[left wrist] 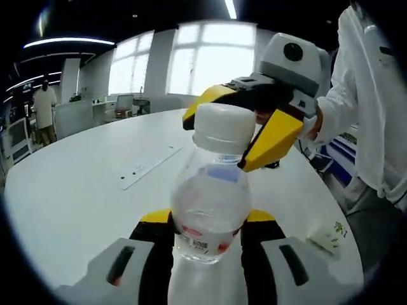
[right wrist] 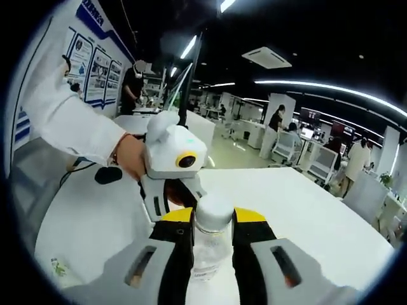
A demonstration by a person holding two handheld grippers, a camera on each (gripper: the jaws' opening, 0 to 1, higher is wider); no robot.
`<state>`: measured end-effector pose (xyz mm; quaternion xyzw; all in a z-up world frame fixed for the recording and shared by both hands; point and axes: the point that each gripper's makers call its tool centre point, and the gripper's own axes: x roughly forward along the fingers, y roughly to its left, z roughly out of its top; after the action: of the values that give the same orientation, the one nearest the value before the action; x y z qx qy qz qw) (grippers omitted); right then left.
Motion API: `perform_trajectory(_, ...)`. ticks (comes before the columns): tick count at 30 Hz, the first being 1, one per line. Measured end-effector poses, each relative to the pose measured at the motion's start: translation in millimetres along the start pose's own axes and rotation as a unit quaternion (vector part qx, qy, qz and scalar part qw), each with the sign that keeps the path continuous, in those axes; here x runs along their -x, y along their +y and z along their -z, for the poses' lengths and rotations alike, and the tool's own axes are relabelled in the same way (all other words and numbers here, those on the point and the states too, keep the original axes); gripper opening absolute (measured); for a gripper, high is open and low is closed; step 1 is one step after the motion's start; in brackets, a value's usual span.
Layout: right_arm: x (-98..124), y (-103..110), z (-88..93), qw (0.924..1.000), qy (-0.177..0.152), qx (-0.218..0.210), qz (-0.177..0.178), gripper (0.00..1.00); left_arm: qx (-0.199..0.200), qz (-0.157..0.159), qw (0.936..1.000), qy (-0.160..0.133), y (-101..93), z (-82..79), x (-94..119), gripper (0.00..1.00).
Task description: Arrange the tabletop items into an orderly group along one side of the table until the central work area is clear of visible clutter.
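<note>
Left gripper view: left gripper [left wrist: 206, 230] clamps the clear ribbed plastic bottle [left wrist: 210, 203] body above the white table [left wrist: 82, 190]; right gripper [left wrist: 238, 130] closes yellow jaws around its white cap [left wrist: 224, 127].

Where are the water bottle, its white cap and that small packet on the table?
water bottle [left wrist: 210, 210], left gripper view, clear body.
white cap [left wrist: 224, 127], left gripper view, cap's side.
small packet [left wrist: 328, 234], left gripper view, its middle.
</note>
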<state>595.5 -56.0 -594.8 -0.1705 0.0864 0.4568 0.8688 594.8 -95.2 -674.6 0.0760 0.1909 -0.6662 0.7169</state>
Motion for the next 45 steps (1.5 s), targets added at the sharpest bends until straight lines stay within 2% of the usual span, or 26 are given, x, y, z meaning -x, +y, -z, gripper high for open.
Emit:
perform_trajectory(13,1.2,6.1,10.9,0.9997,0.02,0.011,-0.004,0.2,-0.005,0.008,0.9999,0.014,-3.1,8.7,-4.4,0.41)
perform_trajectory(22,4.1,4.6,13.8,0.9997,0.025,-0.005,0.004,0.2,-0.007,0.011,0.9998,0.014,-4.1,7.6,-5.5,0.41)
perform_trajectory(30,5.5,1.4,15.0,0.9995,0.023,-0.019,0.005,0.21,0.005,0.011,0.9999,-0.004,-4.2,-0.1,-3.9,0.42)
perform_trajectory(38,4.9,0.7,15.8,0.9994,0.023,-0.025,0.005,0.25,0.014,0.008,0.9999,-0.001,-3.1,1.9,-2.9,0.46)
perform_trajectory(40,4.7,0.8,15.5,0.9993,0.022,-0.028,0.005,0.26,0.033,0.006,0.9994,0.0,-2.9,3.0,-2.6,0.49)
perform_trajectory(42,4.4,0.2,16.2,0.9993,0.024,-0.029,0.006,0.27,0.019,0.002,0.9998,-0.001,-1.7,2.9,-2.0,0.51)
perform_trajectory(45,4.3,-1.2,14.9,0.9992,0.022,-0.032,0.009,0.29,0.039,0.002,0.9992,0.002,-1.3,3.7,-0.3,0.51)
